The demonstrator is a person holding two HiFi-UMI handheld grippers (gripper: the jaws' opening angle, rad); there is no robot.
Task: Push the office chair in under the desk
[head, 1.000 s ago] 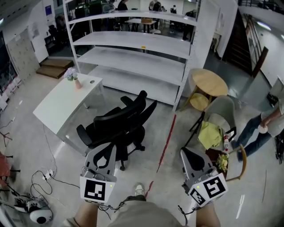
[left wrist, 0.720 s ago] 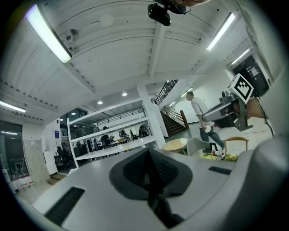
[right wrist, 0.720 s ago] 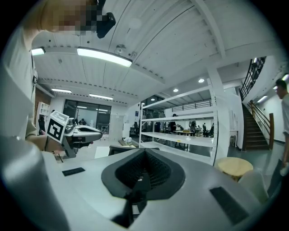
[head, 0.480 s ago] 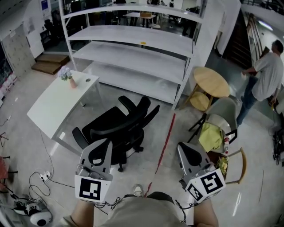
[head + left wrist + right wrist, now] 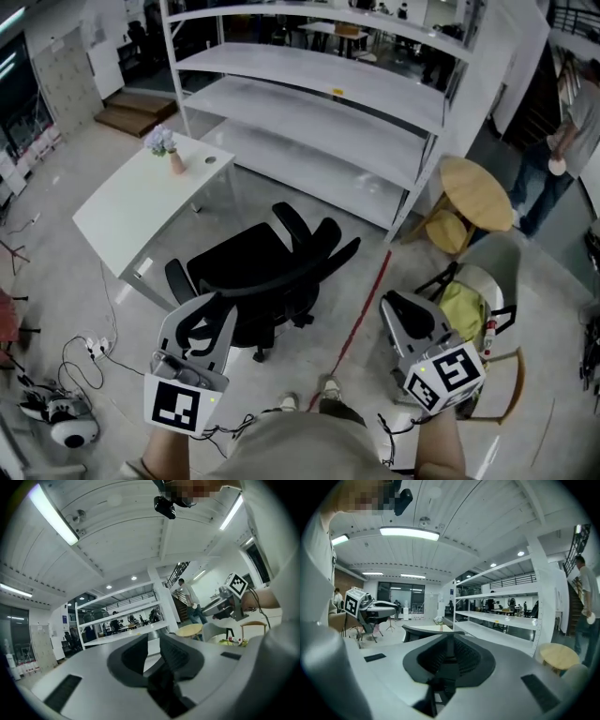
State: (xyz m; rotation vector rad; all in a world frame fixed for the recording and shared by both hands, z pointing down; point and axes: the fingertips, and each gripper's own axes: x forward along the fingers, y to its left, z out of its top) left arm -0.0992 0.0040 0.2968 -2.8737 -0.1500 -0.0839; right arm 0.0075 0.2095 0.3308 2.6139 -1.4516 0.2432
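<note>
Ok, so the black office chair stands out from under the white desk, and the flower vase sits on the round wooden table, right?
Not quite. The head view shows the flower vase on the white desk, not on the round wooden table. The rest holds: the black office chair stands out from under the desk.

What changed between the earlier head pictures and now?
The left gripper and right gripper have come a little closer to the office chair. Their fingers have just been opening slightly, with nothing between them. The bystander at the right has walked farther off. Unchanged: the chair is not under the desk and is untouched.
</note>
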